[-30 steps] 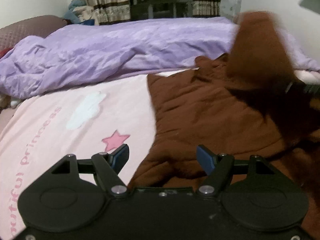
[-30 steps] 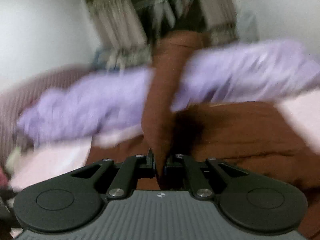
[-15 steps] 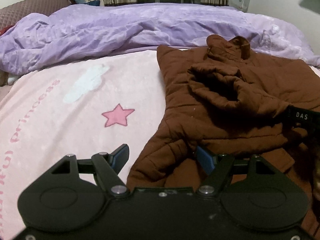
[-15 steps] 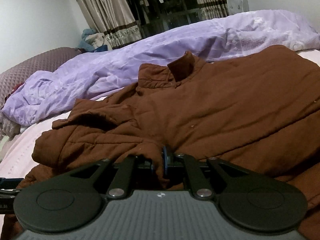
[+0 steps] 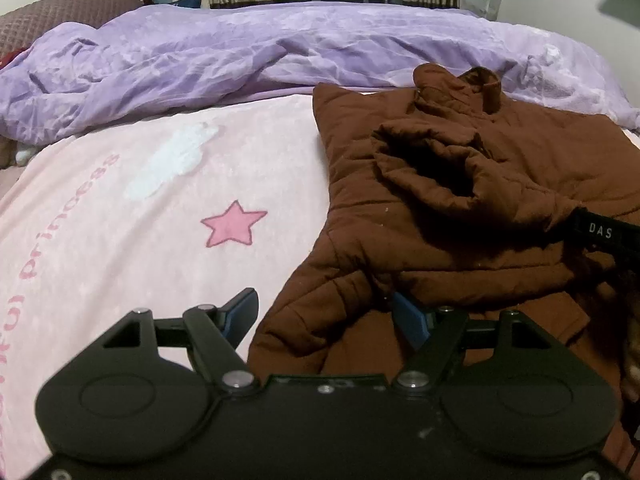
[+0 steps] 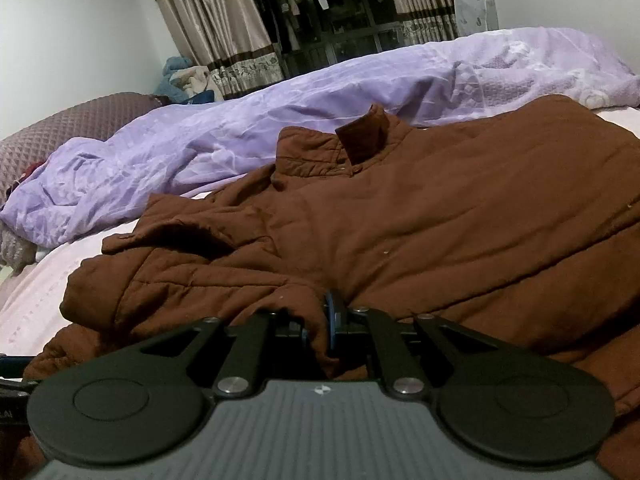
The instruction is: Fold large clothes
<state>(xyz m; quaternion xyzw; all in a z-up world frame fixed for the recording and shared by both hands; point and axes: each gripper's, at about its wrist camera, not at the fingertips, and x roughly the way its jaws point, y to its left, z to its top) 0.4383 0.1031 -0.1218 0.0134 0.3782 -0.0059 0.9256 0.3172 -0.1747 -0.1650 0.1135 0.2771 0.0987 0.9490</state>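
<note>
Over on the left, a maroon quilted pillow (image 5: 60, 12) sits at the head of the bed, and a crumpled purple duvet (image 5: 200, 52) runs along the far side; nearer, the pink bedsheet (image 5: 120, 240) lies bare, printed with a white cloud (image 5: 168, 164), a pink star (image 5: 234, 226) and pink lettering. The left tool (image 5: 324, 314) hangs low over the sheet's near part with its blue-padded fingers (image 5: 242, 308) well apart; the left one is over pink sheet, the right one at the hem of the brown padded jacket (image 5: 460, 208), and whether that pad touches the cloth is hard to say; nothing is pinched between them. The jacket lies spread on the right half of the bed, collar (image 6: 364, 140) standing up toward the duvet, one sleeve (image 5: 448, 176) doubled back across the chest with its cuff gaping. Further right, the right tool (image 6: 326, 320) has its fingers drawn together on a fold of that sleeve's fabric, resting down on the jacket; behind, curtains (image 6: 216, 28) frame a dark window.
</note>
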